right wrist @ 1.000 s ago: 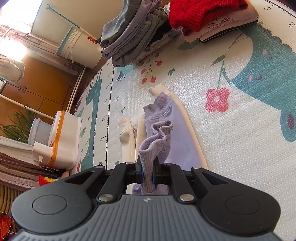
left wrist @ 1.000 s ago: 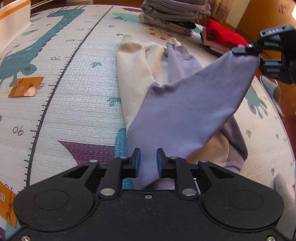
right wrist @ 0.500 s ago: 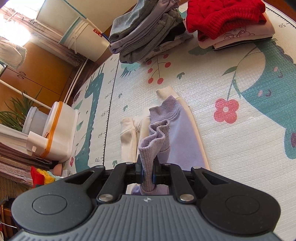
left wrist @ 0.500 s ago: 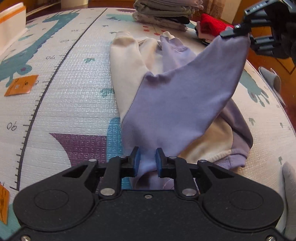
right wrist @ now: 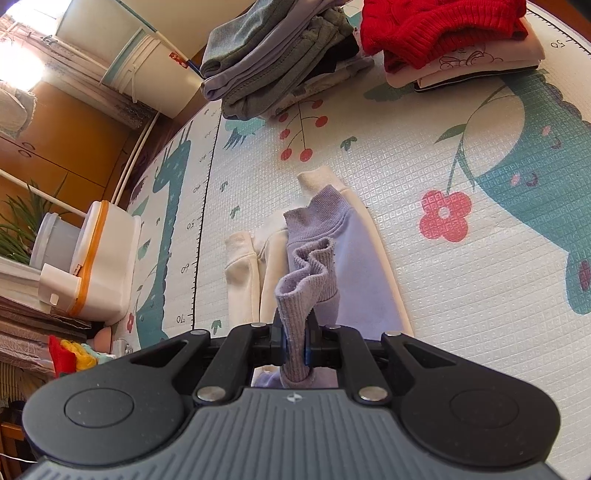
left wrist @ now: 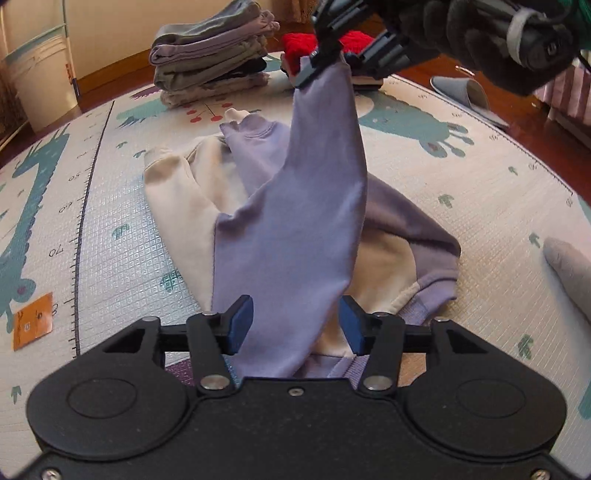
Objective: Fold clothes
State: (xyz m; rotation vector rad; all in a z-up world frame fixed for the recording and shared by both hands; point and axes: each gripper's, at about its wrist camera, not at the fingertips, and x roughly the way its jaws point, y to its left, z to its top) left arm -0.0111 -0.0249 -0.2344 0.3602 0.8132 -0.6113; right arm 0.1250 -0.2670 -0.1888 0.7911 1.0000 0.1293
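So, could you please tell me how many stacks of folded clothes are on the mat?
2: a grey stack at the mat's far edge, and a red-topped stack right of it. Others may lie outside view.

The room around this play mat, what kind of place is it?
Most likely a home living area: a children's foam play mat on a wood floor, folded clothes stacks on it, a slipper beside it, and a houseplant at the edge.

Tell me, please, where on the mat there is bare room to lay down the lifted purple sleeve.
Bare mat lies right of the sweatshirt, toward the pink flower; another patch lies left, up to the ruler line. The far edge is crowded by the grey stack and red sweater pile.
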